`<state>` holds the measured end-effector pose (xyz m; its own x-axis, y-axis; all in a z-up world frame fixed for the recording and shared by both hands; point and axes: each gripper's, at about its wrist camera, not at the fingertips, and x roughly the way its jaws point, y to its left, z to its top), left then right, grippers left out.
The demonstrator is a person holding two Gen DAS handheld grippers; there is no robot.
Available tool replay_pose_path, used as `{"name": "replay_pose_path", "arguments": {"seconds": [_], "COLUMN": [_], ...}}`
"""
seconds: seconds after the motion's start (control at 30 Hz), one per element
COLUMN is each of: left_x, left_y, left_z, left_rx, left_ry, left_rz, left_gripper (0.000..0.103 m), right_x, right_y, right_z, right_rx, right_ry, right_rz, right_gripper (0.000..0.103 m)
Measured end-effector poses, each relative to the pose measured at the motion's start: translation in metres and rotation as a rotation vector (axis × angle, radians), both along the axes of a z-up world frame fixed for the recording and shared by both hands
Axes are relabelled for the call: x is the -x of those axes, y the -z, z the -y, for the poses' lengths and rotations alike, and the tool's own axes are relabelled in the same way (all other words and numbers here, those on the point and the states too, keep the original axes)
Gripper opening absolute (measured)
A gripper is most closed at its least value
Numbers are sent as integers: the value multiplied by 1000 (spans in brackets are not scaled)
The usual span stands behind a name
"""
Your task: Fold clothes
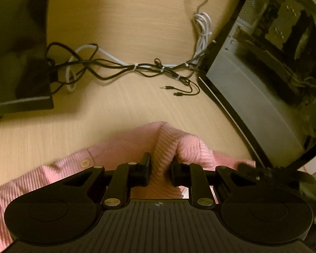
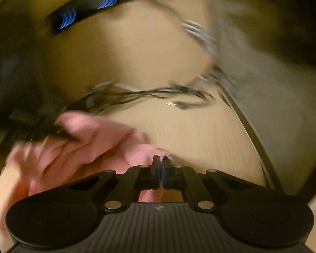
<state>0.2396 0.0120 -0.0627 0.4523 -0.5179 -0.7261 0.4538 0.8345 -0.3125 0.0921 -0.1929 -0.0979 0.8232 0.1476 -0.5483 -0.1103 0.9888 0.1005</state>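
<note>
A pale wood-grain table (image 1: 126, 21) fills both views under dim yellow light. In the left wrist view, a dark box (image 1: 21, 84) stands at the left edge. From it a tangle of black and white cables (image 1: 137, 67) runs right across the table to a computer case (image 1: 263, 73) with a see-through side panel, standing at the right. A coiled white cable (image 1: 202, 27) lies just beside the case.

Nearer the camera, a pink ribbed garment (image 1: 120, 147) lies on the table, a button (image 1: 84, 163) showing on its left part. The left gripper (image 1: 161, 164) holds a raised fold of it: the fingers (image 1: 145, 162) stand a little apart with the bunched cloth pressed between them.

The right wrist view is heavily blurred. At the left the other gripper (image 2: 40, 135) shows as a dark smear touching the garment (image 2: 90, 139), which rises toward it in folds. The cables (image 2: 147, 94) cross the middle, and the case (image 2: 273, 84) stands at the right. The right gripper (image 2: 162, 164) has its fingers (image 2: 155, 162) closed almost together on a thin edge of pink cloth, which pokes out at the tips and hangs below them.
</note>
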Motion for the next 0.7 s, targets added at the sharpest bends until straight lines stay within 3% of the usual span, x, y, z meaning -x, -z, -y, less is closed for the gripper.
{"name": "replay_pose_path", "arguments": {"seconds": [0.13, 0.27, 0.37, 0.57, 0.63, 0.67, 0.7], "left_x": [-4, -1, 9, 41, 52, 57, 65], "left_y": [0, 2, 11, 46, 52, 54, 53], "left_z": [-2, -4, 1, 6, 3, 0, -2], "left_rx": [48, 91, 99, 81, 102, 119, 131], "left_ry": [-18, -26, -2, 25, 18, 11, 11], "left_rz": [-25, -69, -109, -187, -205, -213, -217], "left_gripper": [20, 20, 20, 27, 34, 42, 57], "right_x": [30, 53, 58, 54, 60, 63, 64], "right_y": [12, 45, 49, 35, 24, 18, 13], "right_z": [-64, -102, -114, -112, -102, -97, -92], "right_rx": [410, 621, 645, 520, 472, 458, 453], "right_ry": [-404, -639, -677, -694, -698, -694, -683], "right_rz": [-11, -54, -44, -114, -125, -126, -124], "right_gripper": [2, 1, 1, 5, 17, 30, 45]}}
